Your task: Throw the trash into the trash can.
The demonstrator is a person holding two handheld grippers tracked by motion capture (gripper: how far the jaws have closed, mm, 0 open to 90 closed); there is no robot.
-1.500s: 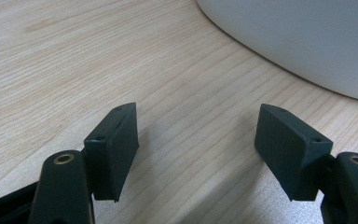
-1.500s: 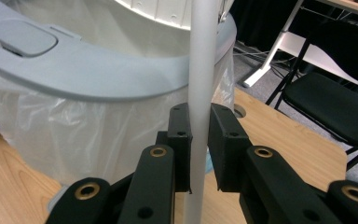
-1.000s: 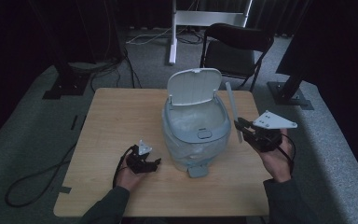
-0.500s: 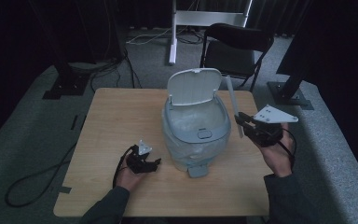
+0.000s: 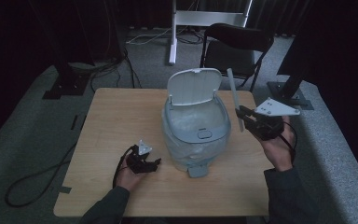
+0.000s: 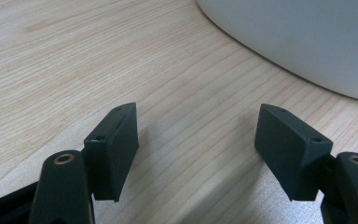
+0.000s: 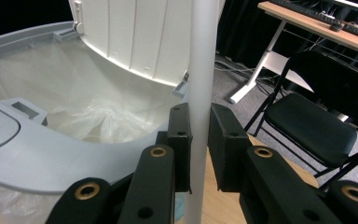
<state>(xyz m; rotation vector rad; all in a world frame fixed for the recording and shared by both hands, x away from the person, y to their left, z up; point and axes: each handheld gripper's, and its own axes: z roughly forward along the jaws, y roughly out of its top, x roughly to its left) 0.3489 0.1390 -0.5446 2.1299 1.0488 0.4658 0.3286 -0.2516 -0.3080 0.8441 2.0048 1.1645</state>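
Note:
A grey bin (image 5: 195,140) with its white lid (image 5: 193,86) raised stands in the middle of the wooden table (image 5: 112,116); a clear plastic liner (image 7: 88,112) lines its inside. My right gripper (image 5: 243,116) (image 7: 199,140) is at the bin's right rim, shut on a long white stick (image 5: 234,95) (image 7: 200,70) that stands nearly upright. My left gripper (image 5: 151,164) (image 6: 196,144) rests low over the table left of the bin, open, with nothing between its jaws. The bin's curved wall (image 6: 298,42) rises just ahead of it.
A black folding chair (image 5: 235,46) stands behind the table, with a white desk frame (image 5: 205,18) beyond it. Black stand bases (image 5: 63,86) and cables lie on the grey floor to the left, another base (image 5: 289,93) to the right.
My right gripper has carried the white stick slightly up and toward the bin's rim. The left gripper has stayed in place.

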